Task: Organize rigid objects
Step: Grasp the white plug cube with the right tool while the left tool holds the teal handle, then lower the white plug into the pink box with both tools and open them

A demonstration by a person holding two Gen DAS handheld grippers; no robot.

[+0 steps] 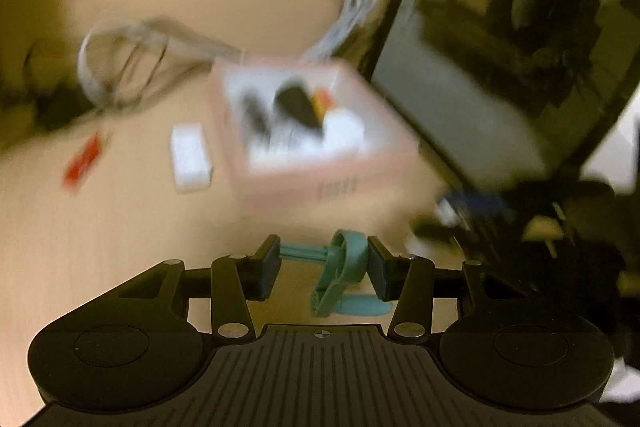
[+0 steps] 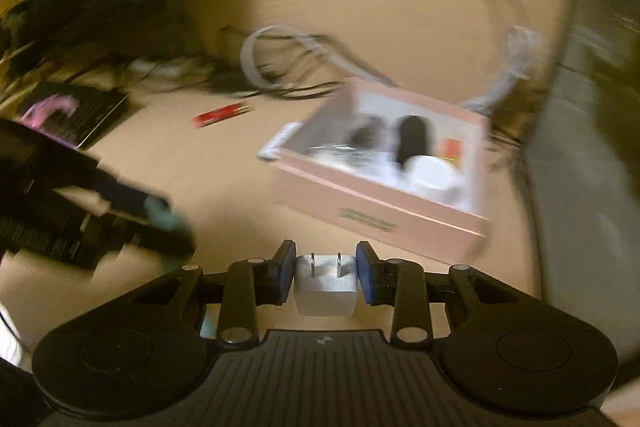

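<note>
The left claw [image 1: 323, 267] is clamped on a teal plastic clip-like piece [image 1: 340, 273], its blue pads [image 1: 269, 269] pressing both ends, and it hangs above the tan wooden surface [image 1: 120, 247]. Ahead of this claw sits a pink open box [image 1: 316, 131], blurred, with dark rounded items and a white one inside; exactly what they are I cannot make out. Just left of the box lies a small white block [image 1: 191, 157], and farther left a red pen-like object [image 1: 82, 159]. Beyond, a loop of grey cable [image 1: 132, 59] trails across the surface, and to the right of the box stands a dark monitor [image 1: 500, 67].

The right claw [image 2: 325, 277] grips a white plug adapter [image 2: 325, 285], its two metal prongs pointing forward, squeezed between the blue pads [image 2: 366, 277]. The pink box lies ahead and slightly right of it, with the red object well ahead to the left. The other claw shows as a blur at the left edge of this view, close by, teal still visible at its tip.
</note>
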